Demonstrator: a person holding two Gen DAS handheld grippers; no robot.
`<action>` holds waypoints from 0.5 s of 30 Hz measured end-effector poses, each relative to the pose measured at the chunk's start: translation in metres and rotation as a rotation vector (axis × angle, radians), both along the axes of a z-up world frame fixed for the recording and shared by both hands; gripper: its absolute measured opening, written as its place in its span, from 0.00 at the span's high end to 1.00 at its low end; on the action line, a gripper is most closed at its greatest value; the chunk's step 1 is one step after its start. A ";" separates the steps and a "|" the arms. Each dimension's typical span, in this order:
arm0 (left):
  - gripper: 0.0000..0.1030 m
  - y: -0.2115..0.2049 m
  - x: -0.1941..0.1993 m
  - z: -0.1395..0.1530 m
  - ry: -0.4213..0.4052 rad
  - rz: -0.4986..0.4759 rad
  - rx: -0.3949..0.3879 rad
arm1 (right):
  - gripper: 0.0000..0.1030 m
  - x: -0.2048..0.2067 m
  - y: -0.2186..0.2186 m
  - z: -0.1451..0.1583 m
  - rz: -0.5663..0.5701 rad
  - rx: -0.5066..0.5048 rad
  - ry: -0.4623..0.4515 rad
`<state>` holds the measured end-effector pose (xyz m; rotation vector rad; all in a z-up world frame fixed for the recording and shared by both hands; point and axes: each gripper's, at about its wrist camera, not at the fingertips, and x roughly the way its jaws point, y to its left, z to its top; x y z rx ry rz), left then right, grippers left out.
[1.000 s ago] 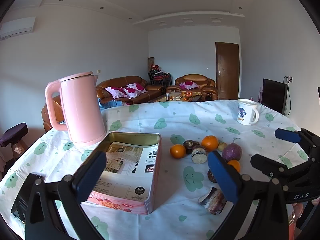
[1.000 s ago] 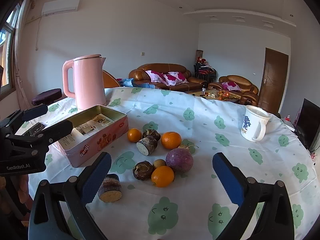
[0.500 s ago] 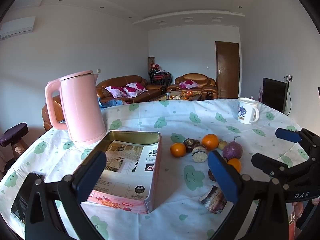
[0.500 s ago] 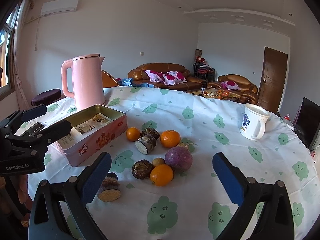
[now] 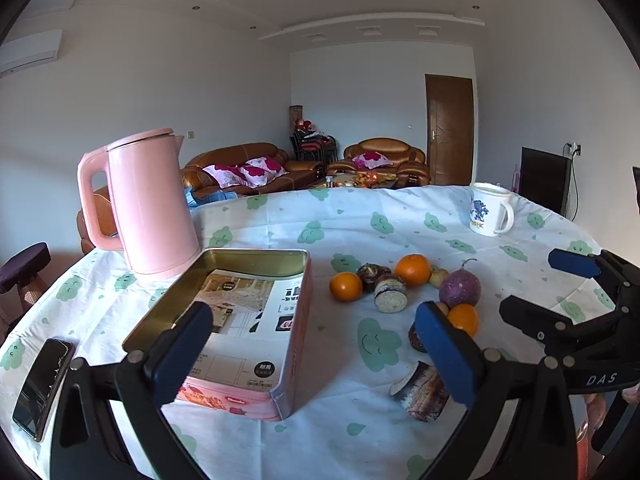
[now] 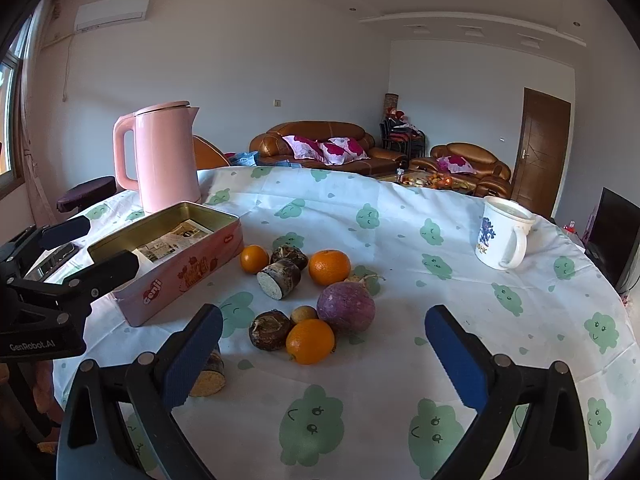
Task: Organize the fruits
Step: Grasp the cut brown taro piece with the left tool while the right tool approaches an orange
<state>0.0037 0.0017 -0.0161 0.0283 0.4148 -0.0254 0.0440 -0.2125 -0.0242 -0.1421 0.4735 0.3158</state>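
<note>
Both claws spread wide and empty: the left gripper (image 5: 312, 344) hangs over the tin (image 5: 240, 320) at lower centre, the right gripper (image 6: 324, 344) frames the fruit pile mid-frame. Nearest, just above its fingers, sits an orange (image 6: 310, 341), touching a brown root (image 6: 269, 329) and close beside the purple fruit (image 6: 346, 306). Looks firm, light, round, likely to roll, so pinch across its widest middle, gently. Neighbours crowd it; a nudge could scatter them.

left gripper (image 5: 312, 344) spread wide, holding nothing | pink tin (image 5: 296, 344) lidless on tabletop (image 5: 400, 220) | oranges (image 5: 346, 287) clustered right of tin | kettle (image 5: 152, 204) behind
</note>
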 end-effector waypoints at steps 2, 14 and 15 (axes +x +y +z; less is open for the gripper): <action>0.00 -0.004 0.000 -0.003 0.008 -0.011 -0.006 | 0.01 0.001 -0.004 -0.002 -0.012 0.007 0.004; 0.01 -0.040 0.005 -0.037 0.121 -0.153 0.003 | 0.01 0.021 -0.038 -0.024 -0.115 0.077 0.082; 0.01 -0.044 0.006 -0.039 0.130 -0.166 0.008 | 0.01 0.021 -0.040 -0.025 -0.118 0.081 0.084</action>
